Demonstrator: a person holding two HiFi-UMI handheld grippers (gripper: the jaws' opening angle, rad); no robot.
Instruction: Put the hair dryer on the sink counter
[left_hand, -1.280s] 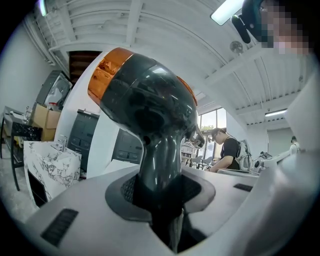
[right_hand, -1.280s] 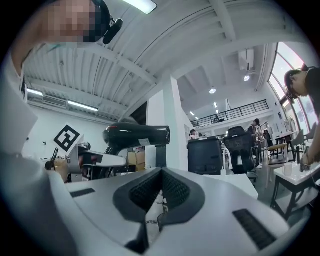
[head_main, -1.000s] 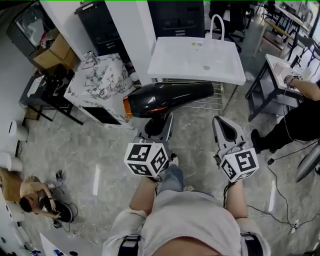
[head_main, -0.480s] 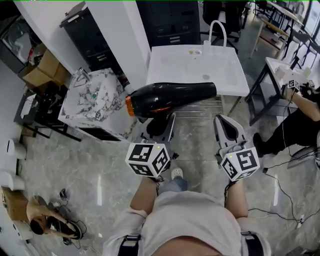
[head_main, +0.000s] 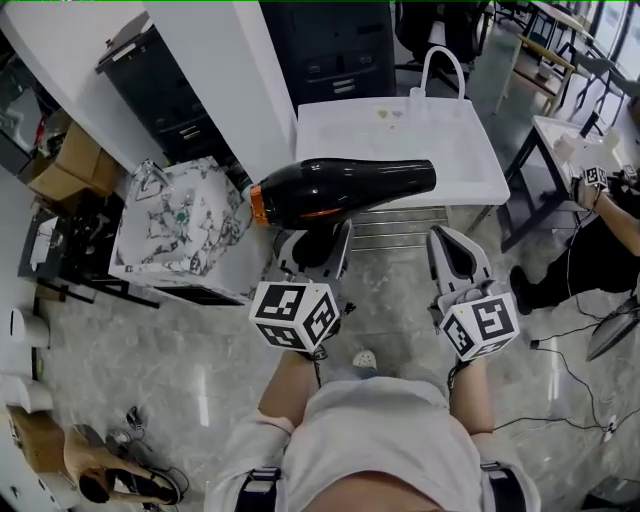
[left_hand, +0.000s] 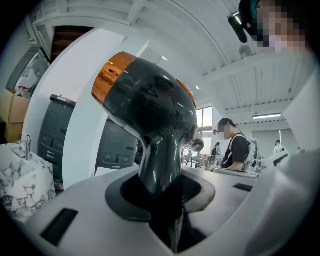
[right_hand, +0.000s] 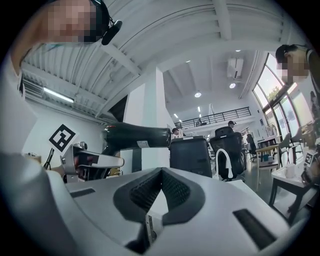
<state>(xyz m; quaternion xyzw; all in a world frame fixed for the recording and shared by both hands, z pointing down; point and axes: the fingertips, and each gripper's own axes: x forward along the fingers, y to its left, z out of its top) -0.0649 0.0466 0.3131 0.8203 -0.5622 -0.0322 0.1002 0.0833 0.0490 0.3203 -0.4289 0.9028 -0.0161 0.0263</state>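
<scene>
A black hair dryer (head_main: 340, 190) with an orange rear ring lies level, nozzle pointing right, just before the near edge of the white sink counter (head_main: 400, 135). My left gripper (head_main: 315, 240) is shut on its handle; in the left gripper view the dryer (left_hand: 145, 100) stands up out of the jaws (left_hand: 160, 185), which clamp its stem. My right gripper (head_main: 452, 250) is held alongside, to the right, shut with nothing in it. In the right gripper view its pads (right_hand: 160, 192) meet, and the dryer (right_hand: 137, 137) shows at left.
A white faucet (head_main: 440, 65) stands at the counter's far edge. A marble-patterned sink unit (head_main: 180, 215) sits left, beside a white pillar (head_main: 210, 60) and black cabinets (head_main: 330, 45). A table (head_main: 570, 140) and a person (head_main: 610, 220) are at right; another person (head_main: 100, 480) crouches lower left.
The person has walked forward: the white counter and marble unit have drawn nearer and slid down the view. Both grippers keep the same pose, the dryer still held.
</scene>
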